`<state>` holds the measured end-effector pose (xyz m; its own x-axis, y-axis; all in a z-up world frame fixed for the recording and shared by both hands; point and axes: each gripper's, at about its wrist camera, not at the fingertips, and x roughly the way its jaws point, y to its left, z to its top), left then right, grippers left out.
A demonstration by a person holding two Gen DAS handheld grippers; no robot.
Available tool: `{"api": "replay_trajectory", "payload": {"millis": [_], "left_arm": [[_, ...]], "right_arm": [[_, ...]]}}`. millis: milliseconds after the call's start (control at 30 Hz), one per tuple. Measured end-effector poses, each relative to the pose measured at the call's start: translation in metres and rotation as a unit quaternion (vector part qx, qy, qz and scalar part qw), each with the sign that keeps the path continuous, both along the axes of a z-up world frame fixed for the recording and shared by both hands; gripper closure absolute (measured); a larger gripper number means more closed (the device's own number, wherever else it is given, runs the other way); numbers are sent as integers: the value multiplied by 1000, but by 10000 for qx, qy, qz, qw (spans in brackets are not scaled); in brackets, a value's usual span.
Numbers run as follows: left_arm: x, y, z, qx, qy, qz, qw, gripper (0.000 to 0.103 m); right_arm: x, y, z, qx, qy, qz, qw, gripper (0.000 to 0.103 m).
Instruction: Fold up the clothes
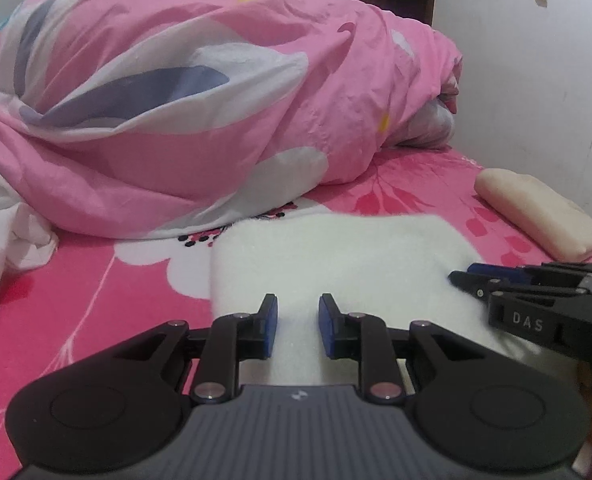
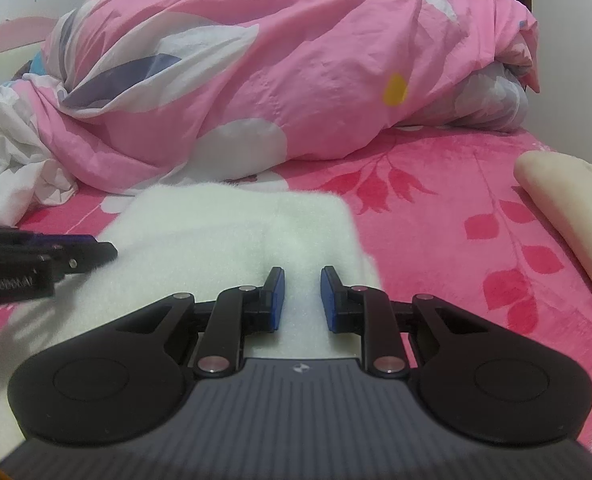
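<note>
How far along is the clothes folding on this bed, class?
Done: a cream garment lies folded near the wall. In hand: a white fleecy piece lies flat, the left gripper and right gripper both over it, jaws apart, nothing pinched. Left: crumpled white cloth beside the pink duvet.

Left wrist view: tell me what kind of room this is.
Most likely a bedroom. The work surface is a bed with a pink floral sheet, a bunched pink duvet lies behind the white garment, and a folded cream cloth sits by the wall.
</note>
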<state>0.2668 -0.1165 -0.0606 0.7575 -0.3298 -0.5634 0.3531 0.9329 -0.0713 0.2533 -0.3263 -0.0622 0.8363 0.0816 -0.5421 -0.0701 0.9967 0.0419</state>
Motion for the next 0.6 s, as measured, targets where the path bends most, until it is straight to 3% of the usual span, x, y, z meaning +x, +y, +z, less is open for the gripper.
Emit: {"api": "replay_trajectory", "payload": {"millis": [500, 600], "left_arm": [[-1, 0, -4, -67, -4, 66, 10000, 80], [0, 0, -4, -77, 14, 74, 9999, 80]], "right_arm": [[1, 1, 1, -33, 15, -16, 10000, 84], [3, 7, 8, -237, 114, 22, 9997, 84]]}}
